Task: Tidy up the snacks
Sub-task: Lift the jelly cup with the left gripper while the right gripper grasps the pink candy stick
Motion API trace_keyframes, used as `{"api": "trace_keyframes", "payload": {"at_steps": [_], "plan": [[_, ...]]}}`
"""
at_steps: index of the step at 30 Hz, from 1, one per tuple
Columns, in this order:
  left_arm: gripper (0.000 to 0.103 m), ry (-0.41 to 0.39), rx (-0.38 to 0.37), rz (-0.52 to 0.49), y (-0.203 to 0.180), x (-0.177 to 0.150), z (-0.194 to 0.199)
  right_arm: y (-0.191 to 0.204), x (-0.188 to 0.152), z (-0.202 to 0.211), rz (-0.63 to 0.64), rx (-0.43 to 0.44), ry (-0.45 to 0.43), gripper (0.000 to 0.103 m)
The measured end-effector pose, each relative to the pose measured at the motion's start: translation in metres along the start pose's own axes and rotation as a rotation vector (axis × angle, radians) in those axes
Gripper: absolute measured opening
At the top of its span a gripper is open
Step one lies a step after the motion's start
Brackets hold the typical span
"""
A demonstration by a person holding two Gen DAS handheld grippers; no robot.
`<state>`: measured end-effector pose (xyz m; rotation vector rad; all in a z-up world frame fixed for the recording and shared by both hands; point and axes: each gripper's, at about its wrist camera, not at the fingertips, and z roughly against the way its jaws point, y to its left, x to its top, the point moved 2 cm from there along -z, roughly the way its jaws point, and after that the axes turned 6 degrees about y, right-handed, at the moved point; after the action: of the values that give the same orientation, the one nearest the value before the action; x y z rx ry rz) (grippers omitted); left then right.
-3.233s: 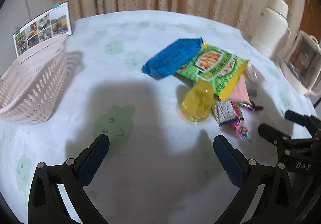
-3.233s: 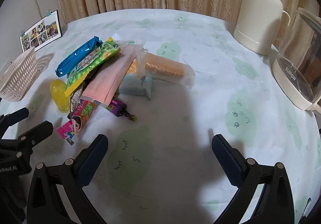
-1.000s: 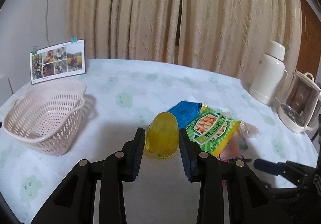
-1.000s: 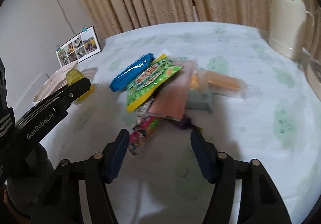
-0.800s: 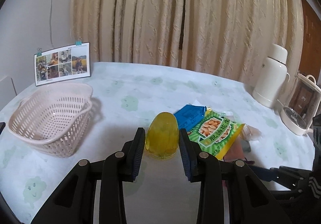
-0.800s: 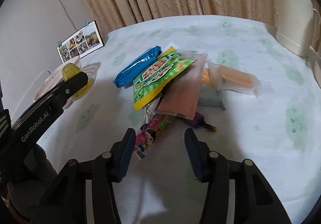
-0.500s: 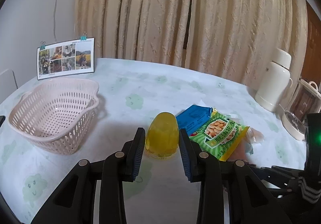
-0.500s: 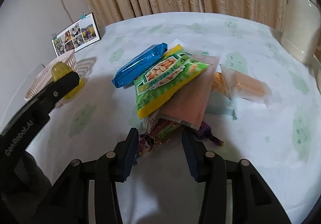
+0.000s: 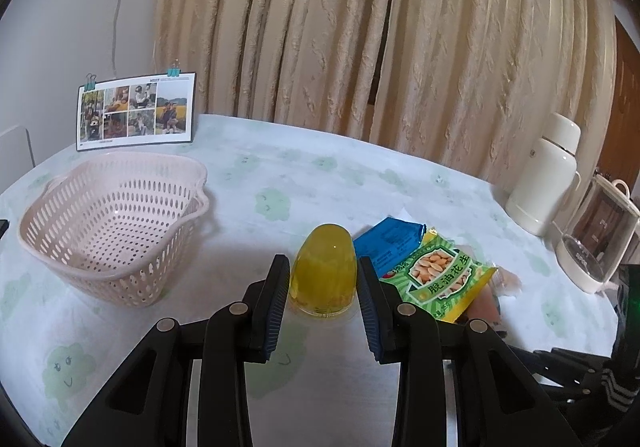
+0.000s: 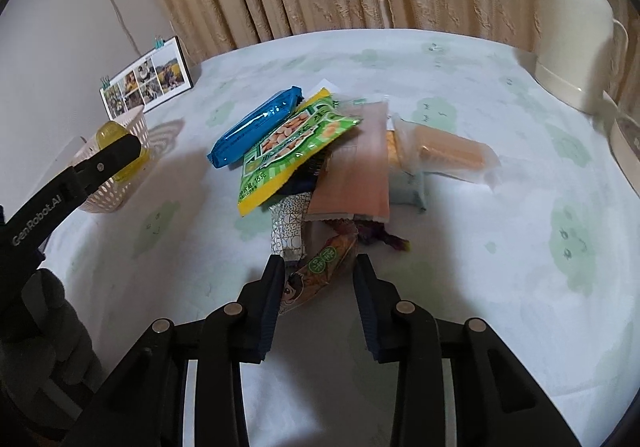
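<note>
My left gripper (image 9: 323, 267) is shut on a yellow jelly cup (image 9: 325, 287), held above the table to the right of the empty pink basket (image 9: 80, 247). The right wrist view shows that cup (image 10: 105, 133) in front of the basket (image 10: 108, 199). The snack pile holds a blue packet (image 10: 256, 125), a green peanut bag (image 10: 288, 147), a pink sachet (image 10: 356, 175) and a wrapped wafer (image 10: 448, 153). My right gripper (image 10: 318, 279) is low over the table, open but narrowed. Its fingers stand on either side of a small cartoon candy packet (image 10: 326, 259) at the pile's near end.
A white thermos (image 9: 546, 183) and a glass kettle (image 9: 596, 243) stand at the table's right side. A clipped photo card (image 9: 136, 113) leans at the back left behind the basket. Curtains hang behind the round table (image 10: 500, 287).
The left gripper took the jelly cup and carried it left toward the basket. The right gripper moved forward onto the candy packet and its jaws narrowed.
</note>
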<state>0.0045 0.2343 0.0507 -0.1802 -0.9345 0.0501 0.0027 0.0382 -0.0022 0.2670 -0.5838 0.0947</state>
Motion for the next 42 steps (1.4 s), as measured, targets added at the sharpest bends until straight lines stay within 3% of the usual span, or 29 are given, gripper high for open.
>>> {"api": "trace_keyframes", "payload": {"at_steps": [6,11,14,25,42], "plan": [[0.035,-0.007,-0.002,0.005,-0.001,0.001,0.002,0.002,0.001,0.002,0.002,0.009,-0.016,0.035],[0.035,-0.016,0.005,0.002,-0.001,0.001,0.004,0.009,0.003,-0.006,0.029,-0.039,0.003,0.036],[0.035,-0.020,0.007,0.007,0.000,0.001,0.004,0.009,0.002,-0.005,0.030,-0.055,0.004,0.031],[0.035,-0.099,0.027,0.039,0.012,0.010,0.020,0.012,-0.001,0.015,0.026,0.013,-0.076,0.030],[0.035,-0.187,0.211,0.150,0.115,0.050,0.032,0.015,-0.001,0.022,0.022,0.055,-0.116,0.030]]}}
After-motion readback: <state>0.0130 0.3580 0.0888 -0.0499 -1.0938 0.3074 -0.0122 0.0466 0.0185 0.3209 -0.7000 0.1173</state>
